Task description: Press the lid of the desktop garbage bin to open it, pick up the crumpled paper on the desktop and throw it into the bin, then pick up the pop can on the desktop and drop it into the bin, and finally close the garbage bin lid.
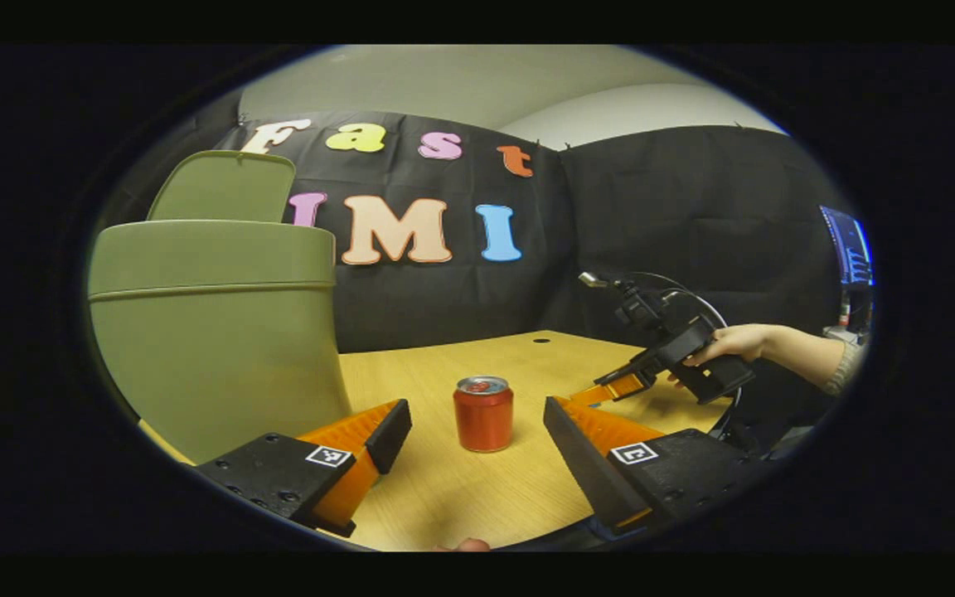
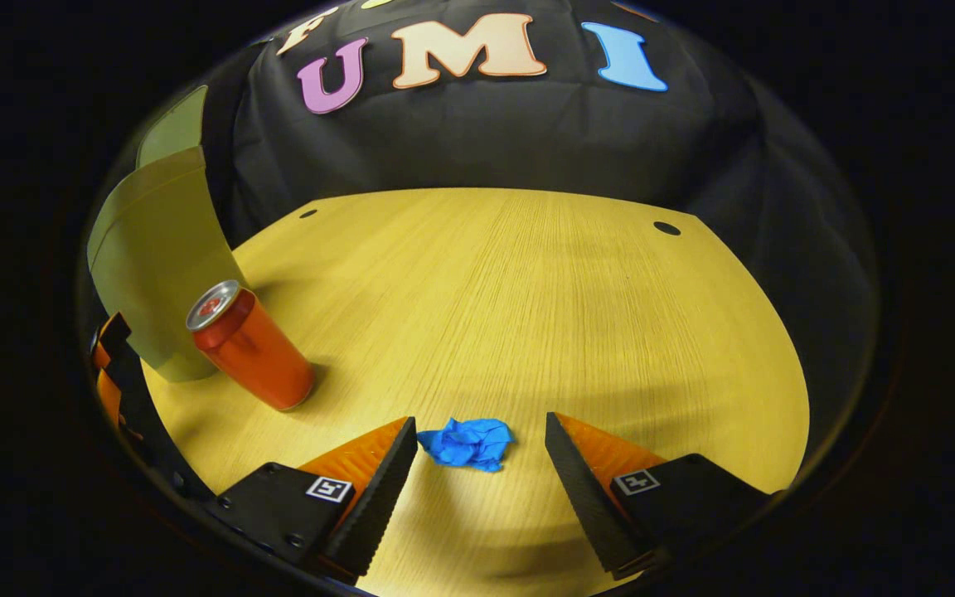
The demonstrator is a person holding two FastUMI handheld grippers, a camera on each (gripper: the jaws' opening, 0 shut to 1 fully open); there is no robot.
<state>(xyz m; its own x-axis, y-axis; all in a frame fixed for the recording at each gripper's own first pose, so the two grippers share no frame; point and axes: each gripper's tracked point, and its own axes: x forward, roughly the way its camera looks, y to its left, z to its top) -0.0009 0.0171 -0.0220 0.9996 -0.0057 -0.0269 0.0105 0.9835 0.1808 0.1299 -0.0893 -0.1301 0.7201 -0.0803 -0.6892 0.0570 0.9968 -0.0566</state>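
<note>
The green desktop bin (image 1: 212,332) stands at the left with its lid (image 1: 225,186) tipped up and open. A red pop can (image 1: 483,413) stands upright on the wooden table (image 1: 444,497), just ahead of my left gripper (image 1: 476,419), whose fingers are spread wide and hold nothing. In the right gripper view, blue crumpled paper (image 2: 467,442) lies on the table between the tips of my right gripper (image 2: 479,429), which is open and not touching it. The can (image 2: 249,347) stands beside the bin (image 2: 158,249) at the left there.
A hand (image 1: 734,342) holds the right gripper (image 1: 610,388) low over the table's right side. Two small round holes (image 2: 666,228) mark the far part of the tabletop (image 2: 527,290). The left gripper (image 2: 113,373) shows at the left edge, by the bin.
</note>
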